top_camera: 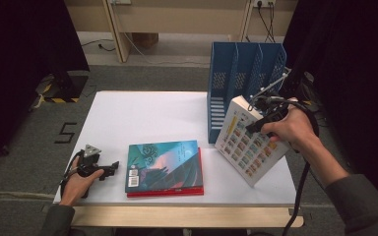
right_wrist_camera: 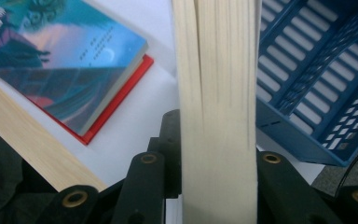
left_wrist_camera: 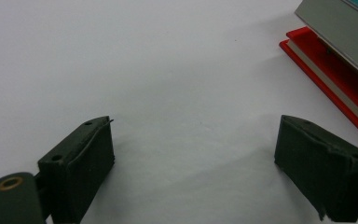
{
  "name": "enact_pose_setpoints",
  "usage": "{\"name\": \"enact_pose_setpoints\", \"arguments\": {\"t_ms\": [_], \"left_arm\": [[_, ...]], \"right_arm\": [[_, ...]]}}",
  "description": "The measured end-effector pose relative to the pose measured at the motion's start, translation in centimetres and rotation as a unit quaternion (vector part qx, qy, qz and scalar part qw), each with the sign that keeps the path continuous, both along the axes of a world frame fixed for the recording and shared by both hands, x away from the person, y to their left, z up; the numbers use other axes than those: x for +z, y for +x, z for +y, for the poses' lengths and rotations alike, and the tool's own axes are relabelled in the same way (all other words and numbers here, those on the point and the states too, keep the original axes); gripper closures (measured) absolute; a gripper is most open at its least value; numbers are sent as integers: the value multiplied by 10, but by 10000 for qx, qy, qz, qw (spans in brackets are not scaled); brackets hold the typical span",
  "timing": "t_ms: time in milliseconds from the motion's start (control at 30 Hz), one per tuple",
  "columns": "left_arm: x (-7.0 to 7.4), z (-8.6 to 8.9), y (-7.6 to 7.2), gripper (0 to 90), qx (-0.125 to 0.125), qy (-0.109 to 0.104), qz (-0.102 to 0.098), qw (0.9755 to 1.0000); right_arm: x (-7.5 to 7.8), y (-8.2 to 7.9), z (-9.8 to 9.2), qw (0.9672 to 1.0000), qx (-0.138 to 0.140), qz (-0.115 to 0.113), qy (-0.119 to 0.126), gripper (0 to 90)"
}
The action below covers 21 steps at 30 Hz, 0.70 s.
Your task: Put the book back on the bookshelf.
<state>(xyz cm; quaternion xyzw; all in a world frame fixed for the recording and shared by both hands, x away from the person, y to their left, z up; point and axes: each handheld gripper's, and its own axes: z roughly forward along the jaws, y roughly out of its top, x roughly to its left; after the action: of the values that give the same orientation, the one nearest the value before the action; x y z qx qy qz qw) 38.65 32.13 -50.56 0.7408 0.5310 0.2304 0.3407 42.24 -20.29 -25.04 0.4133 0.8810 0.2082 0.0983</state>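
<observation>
1. White book (top_camera: 248, 141) with a grid of small coloured pictures on its cover hangs tilted above the right end of the worktop (top_camera: 142, 115), just in front of the blue file rack (top_camera: 243, 78).
2. Right tool (top_camera: 268, 112) is clenched on that book near its upper edge; in the right gripper view the cream page block (right_wrist_camera: 216, 107) stands between the two black jaws, which press on both sides.
3. Left tool (top_camera: 109, 168) rests at the worktop's near left corner in the person's left hand (top_camera: 78, 179), its jaws spread wide with nothing but bare white surface between them.
4. Teal-covered book (top_camera: 163, 166) lies flat on a red book (top_camera: 167, 191) near the front edge, between the two tools and just right of the left one.
5. Blue file rack stands upright at the far right corner, its slots facing the person.
</observation>
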Motion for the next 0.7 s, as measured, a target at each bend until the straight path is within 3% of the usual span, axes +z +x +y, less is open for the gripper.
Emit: {"name": "enact_pose_setpoints", "arguments": {"t_ms": [300,400,700], "left_arm": [[0,0,0,107,-2,-12,0,10000],[0,0,0,107,-7,-18,2,10000],[0,1,0,103,-22,-31,8,10000]], "right_arm": [[38,-5,-3,9995,2,-206,242,739],[51,-4,5,9994,151,-298,114,739],[80,11,13,9989,30,-443,135,739]]}}
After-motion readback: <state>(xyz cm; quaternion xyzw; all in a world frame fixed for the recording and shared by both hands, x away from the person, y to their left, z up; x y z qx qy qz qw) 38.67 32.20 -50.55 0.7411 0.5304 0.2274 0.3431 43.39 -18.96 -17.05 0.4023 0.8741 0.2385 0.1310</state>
